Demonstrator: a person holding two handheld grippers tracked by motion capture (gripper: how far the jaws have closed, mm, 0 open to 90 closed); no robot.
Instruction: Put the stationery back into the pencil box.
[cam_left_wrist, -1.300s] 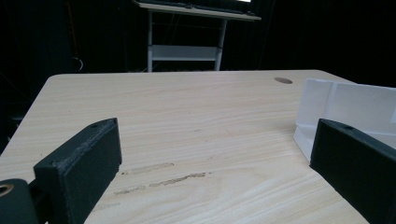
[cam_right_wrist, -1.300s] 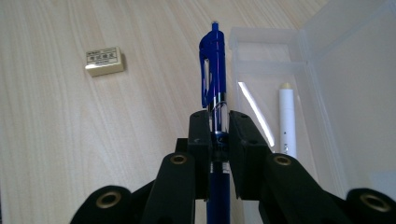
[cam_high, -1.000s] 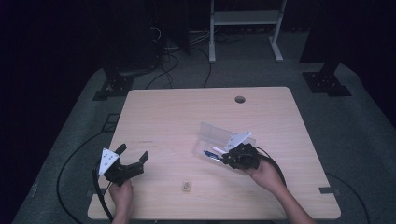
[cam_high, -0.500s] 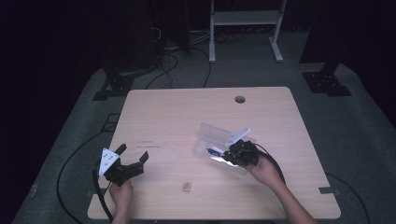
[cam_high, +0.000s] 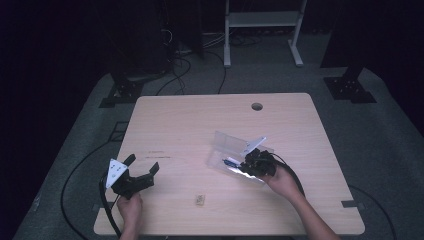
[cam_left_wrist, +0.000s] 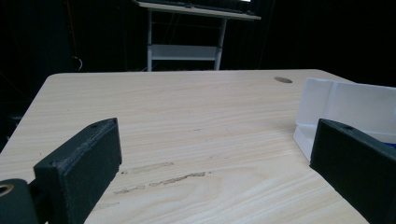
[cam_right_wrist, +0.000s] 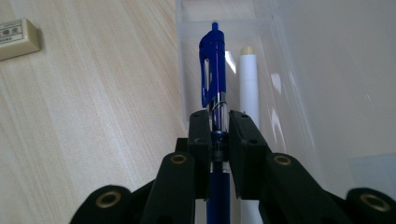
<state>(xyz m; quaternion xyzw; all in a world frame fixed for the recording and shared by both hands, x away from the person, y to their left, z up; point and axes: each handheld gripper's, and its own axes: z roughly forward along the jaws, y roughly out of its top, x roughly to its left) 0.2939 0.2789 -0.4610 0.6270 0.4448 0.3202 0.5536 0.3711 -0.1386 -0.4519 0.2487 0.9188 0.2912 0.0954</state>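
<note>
Inside clear box (cam_right_wrist: 289, 84), blue pen (cam_right_wrist: 213, 70), white stick (cam_right_wrist: 249, 88)

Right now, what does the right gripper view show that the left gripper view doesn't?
Right gripper view alone: the right claw shut on a blue click pen over the clear plastic case, a white cylindrical stick lying in the case beside the pen, and a small beige eraser on the table. Left gripper view alone: the left claw open over bare wood, and a round cable hole. Both: the light wooden table and that clear case.
</note>
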